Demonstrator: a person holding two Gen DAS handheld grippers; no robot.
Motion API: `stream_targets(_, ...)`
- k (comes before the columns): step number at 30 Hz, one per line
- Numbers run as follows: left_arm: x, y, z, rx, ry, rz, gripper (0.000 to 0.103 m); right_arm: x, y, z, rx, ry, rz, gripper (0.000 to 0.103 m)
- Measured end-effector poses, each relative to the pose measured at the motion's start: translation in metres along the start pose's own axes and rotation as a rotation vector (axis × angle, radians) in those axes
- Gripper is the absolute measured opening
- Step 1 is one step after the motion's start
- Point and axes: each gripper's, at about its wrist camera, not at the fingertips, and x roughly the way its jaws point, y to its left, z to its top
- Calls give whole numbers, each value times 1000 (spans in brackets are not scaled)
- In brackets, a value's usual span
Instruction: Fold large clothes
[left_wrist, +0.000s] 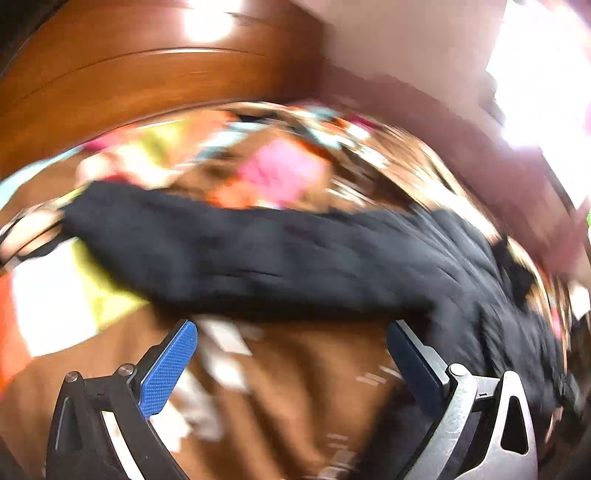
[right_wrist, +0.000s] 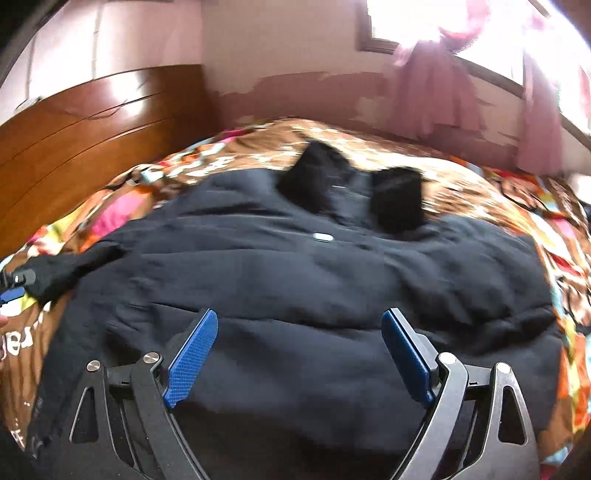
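A large black padded jacket (right_wrist: 295, 280) lies spread on the patterned bedspread (right_wrist: 461, 192). Its sleeve (left_wrist: 236, 254) stretches across the blurred left wrist view, just beyond my left gripper (left_wrist: 291, 332), which is open and empty above the bedspread. My right gripper (right_wrist: 299, 325) is open and empty, hovering over the jacket's lower body. The jacket's black collar or hood (right_wrist: 351, 192) lies at the far end. The left gripper (right_wrist: 13, 286) also shows at the left edge of the right wrist view, by the sleeve's cuff.
A brown wooden headboard (right_wrist: 92, 122) stands at the left. A pink wall and pink curtains (right_wrist: 436, 92) by a bright window are behind the bed. The colourful brown bedspread (left_wrist: 288, 391) surrounds the jacket.
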Motion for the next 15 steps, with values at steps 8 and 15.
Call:
stream_targets(8, 18, 102, 20, -346, -26, 64, 100, 54, 84, 13, -57, 33, 10, 87)
stream_targets(15, 44, 102, 34, -345, -8, 54, 62, 81, 95, -3, -39, 51, -24, 91)
